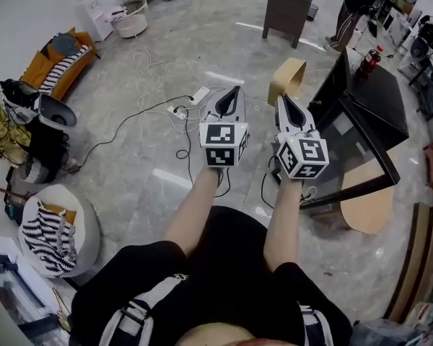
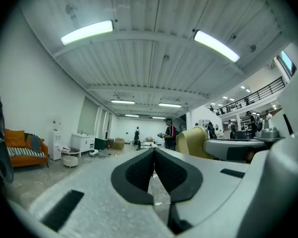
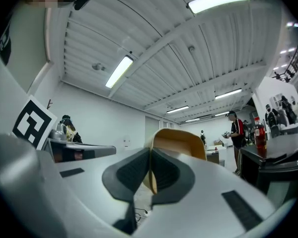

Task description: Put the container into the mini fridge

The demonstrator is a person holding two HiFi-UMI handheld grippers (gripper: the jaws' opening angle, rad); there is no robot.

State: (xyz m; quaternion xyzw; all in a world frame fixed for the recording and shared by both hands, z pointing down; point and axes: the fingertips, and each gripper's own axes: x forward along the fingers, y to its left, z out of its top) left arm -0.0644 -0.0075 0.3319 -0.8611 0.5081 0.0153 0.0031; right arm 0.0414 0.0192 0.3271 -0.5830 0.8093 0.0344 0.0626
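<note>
- The mini fridge (image 1: 379, 99) was a black box with a glass front. It stood on the floor (image 1: 151, 150), to the right of the person.
- No view showed where the container was.
- A dark bottle (image 1: 370, 62) with a red cap stood on top of the mini fridge.
- The right gripper (image 1: 281, 98) was held out in the air, just left of the mini fridge. Its jaws were pressed together with nothing between them.
- The left gripper (image 1: 236, 88) was held up beside the right gripper, near it but not touching. Its jaws were together too, and they held nothing.
- A tan chair (image 1: 287, 78) stood on the floor just past the tip of the right gripper.
- White and black cables (image 1: 180, 110) lay on the floor under the left gripper.
- An orange sofa (image 1: 58, 67) stood far off to the left, by the wall.
</note>
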